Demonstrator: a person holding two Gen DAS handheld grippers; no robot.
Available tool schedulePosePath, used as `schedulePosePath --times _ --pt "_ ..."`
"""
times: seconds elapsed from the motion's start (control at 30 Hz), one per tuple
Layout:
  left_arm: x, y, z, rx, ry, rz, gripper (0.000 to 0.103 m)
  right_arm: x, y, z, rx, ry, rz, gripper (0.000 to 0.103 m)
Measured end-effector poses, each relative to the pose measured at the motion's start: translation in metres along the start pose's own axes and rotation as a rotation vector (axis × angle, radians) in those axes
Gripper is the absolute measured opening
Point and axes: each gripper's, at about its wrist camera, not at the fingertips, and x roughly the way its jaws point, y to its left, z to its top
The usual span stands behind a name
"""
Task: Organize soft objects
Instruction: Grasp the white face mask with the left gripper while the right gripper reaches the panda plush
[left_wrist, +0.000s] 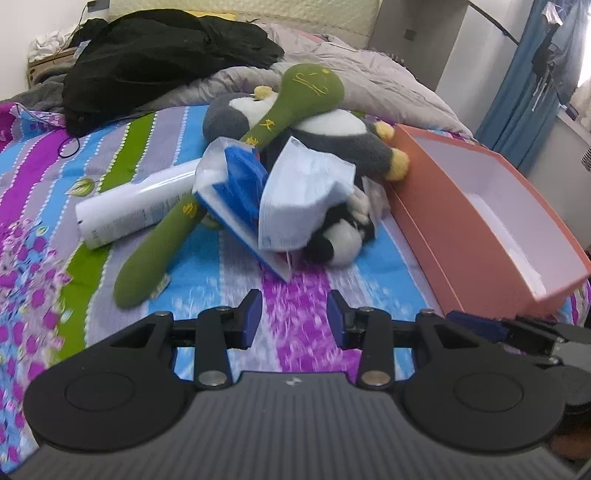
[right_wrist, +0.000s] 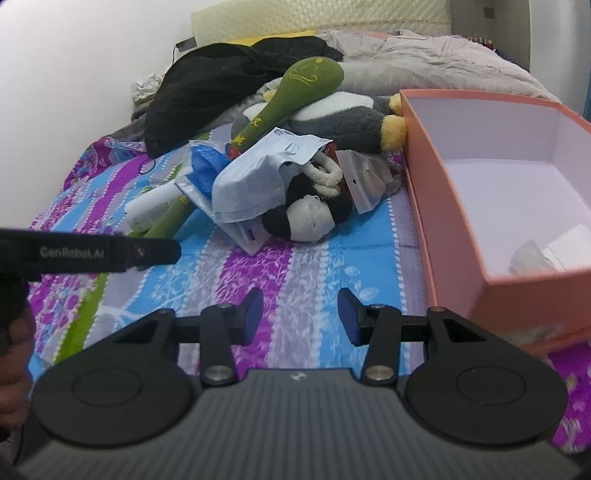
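A heap lies mid-bed: a long green plush bat (left_wrist: 207, 192) (right_wrist: 280, 107) across a grey and white plush penguin (left_wrist: 332, 136) (right_wrist: 343, 118), a black and white plush (left_wrist: 340, 240) (right_wrist: 306, 218), a pack of pale blue face masks (left_wrist: 299, 199) (right_wrist: 255, 184), a blue packet (left_wrist: 236, 181) (right_wrist: 207, 166) and a white tube (left_wrist: 136, 206) (right_wrist: 151, 210). An orange box (left_wrist: 454, 221) (right_wrist: 443, 199) stands open on the right. My left gripper (left_wrist: 294, 320) hovers open, short of the heap. Nothing sits between the open fingers of my right gripper (right_wrist: 301, 317), near the box's front corner.
The striped floral bedsheet (left_wrist: 221, 266) (right_wrist: 288, 266) covers the bed. A black garment (left_wrist: 155, 59) (right_wrist: 221, 81) and a grey duvet (left_wrist: 369, 74) (right_wrist: 443, 62) lie behind the heap. White paper (right_wrist: 554, 251) rests in the box. Blue curtains (left_wrist: 524, 92) hang at right.
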Motion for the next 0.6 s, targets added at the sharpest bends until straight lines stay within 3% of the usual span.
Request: schedulePosePath --times 0.17,0.27,0.4,0.6 --pt "0.033 0.004 0.021 -0.014 0.003 -0.004 0.044 0.036 -0.005 0.016 -0.008 0.016 0.008 0.048" --pt "0.052 0.008 0.033 -0.027 0.001 -0.006 0.056 0.059 -0.01 0.025 0.007 0.03 0.011 0.048" --pt "0.069 0.01 0.044 -0.026 -0.003 -0.024 0.056 0.087 -0.017 0.034 0.044 0.046 0.008 0.067" --pt "0.088 0.018 0.053 -0.072 0.0 -0.052 0.056 0.117 -0.024 0.043 0.107 0.042 0.017 0.068"
